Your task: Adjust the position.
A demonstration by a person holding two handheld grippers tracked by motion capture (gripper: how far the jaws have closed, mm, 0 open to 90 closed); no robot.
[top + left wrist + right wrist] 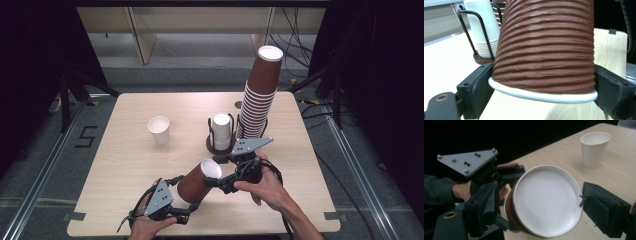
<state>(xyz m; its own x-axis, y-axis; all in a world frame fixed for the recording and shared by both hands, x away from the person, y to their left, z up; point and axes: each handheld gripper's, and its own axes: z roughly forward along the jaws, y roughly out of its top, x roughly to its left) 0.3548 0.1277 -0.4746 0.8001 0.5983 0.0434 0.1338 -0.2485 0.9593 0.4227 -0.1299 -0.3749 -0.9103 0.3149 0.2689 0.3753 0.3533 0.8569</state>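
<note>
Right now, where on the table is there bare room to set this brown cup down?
Bare: the left side of the table, left of the white cup, and the far left corner. Crowded: centre-right, where the cup holder and tall brown stack stand together, and the near edge, where both grippers hold the brown cup.

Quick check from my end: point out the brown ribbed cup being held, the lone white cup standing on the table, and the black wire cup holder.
brown ribbed cup (194,184): high view, on its ribbed side wall.
white cup (159,131): high view, on its outer wall below the rim.
black wire cup holder (220,147): high view, on its round base.
</note>
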